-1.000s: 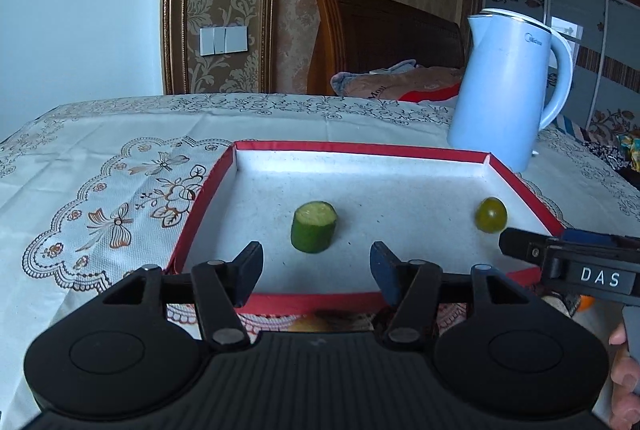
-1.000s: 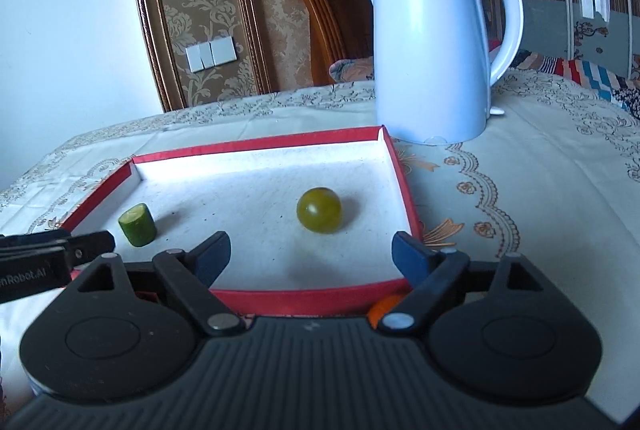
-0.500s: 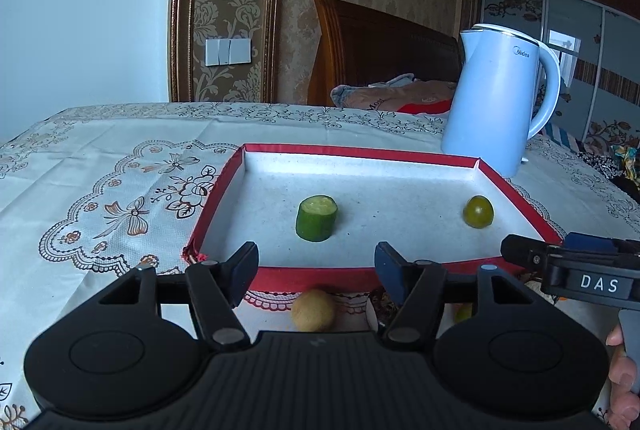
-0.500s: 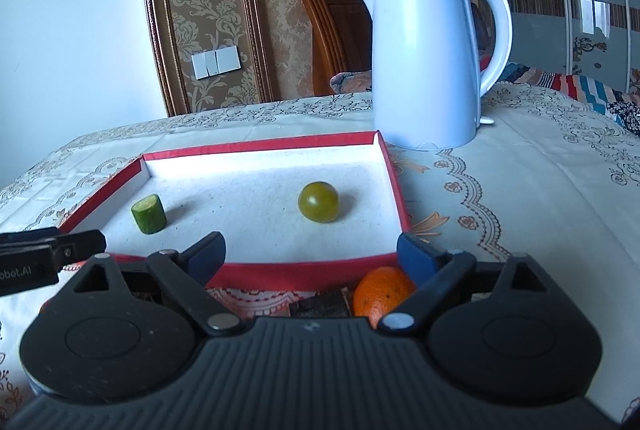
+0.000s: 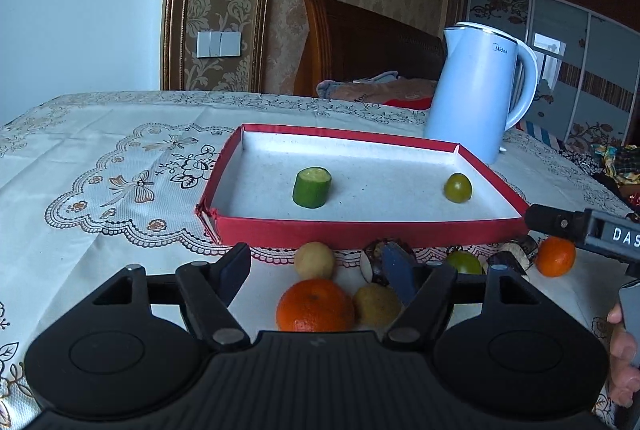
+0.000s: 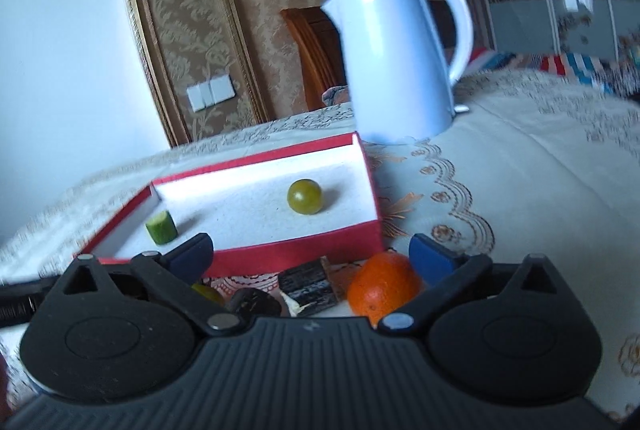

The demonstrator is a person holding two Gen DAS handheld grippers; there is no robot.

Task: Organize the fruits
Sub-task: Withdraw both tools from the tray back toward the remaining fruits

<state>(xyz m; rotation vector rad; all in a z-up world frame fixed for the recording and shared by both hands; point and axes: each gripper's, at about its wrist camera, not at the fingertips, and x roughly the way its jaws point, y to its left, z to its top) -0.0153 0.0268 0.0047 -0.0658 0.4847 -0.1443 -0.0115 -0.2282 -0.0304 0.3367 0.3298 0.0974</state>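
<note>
Left gripper (image 5: 318, 276): jaws apart, just been widening, grasping nothing; large orange (image 5: 315, 306) lies lower centre of frame, directly between fingers and nearest to them, small yellow fruit (image 5: 377, 304) touching it at right. Right gripper (image 6: 310, 258): jaws spread full, just been widening, nothing grasped; smaller orange (image 6: 382, 288) sits lower right of centre, just inside right finger (image 6: 434, 257), dark cut pieces (image 6: 310, 286) at centre. Red tray (image 5: 360, 230) beyond both, mid-frame, holding cucumber piece (image 5: 312, 187) and green round fruit (image 5: 458, 187). Judgement: each hand nearer own orange; round, no long axis.

Black ribbed tongs (image 5: 316, 272), round side discs, silver pivot screws, seemingly blue-padded fingertips (image 6: 430, 257), white "DAS" lettering
</note>
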